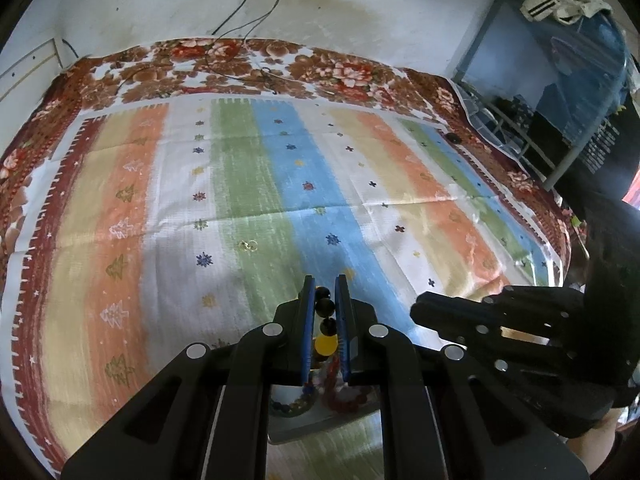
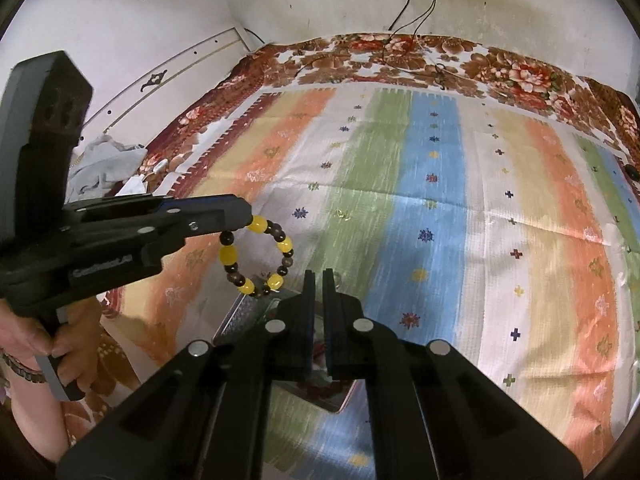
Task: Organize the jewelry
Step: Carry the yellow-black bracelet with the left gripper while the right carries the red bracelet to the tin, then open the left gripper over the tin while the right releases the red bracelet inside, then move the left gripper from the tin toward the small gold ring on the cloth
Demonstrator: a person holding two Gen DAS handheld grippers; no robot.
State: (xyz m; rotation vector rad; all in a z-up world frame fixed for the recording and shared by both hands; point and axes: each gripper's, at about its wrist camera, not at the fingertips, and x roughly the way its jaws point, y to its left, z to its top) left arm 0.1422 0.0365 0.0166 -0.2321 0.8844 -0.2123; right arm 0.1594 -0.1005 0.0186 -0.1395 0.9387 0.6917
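— Holding what, on the left?

— Left gripper (image 2: 244, 216) clamped on the bead bracelet (image 2: 256, 256) — yellow and dark beads, loop dangling free in the air just above the tray (image 2: 240, 316) on the striped bedspread (image 2: 440, 200).

— And the right?

— Right gripper (image 2: 318, 280) narrowed almost closed, nothing between the fingers, hovering over the same tray.

— Best way to set it down?

— Probably lower slowly until the loop's bottom touches the tray floor, then release — less bounce, less rolling. Worth aiming beside the beaded pieces (image 1: 340, 396) already lying inside, not on top, to avoid tangling. Right side kept clear of the drop.

— Anything left out?

— Small gold item (image 1: 249, 245) lying well apart on the green stripe; too small to identify.
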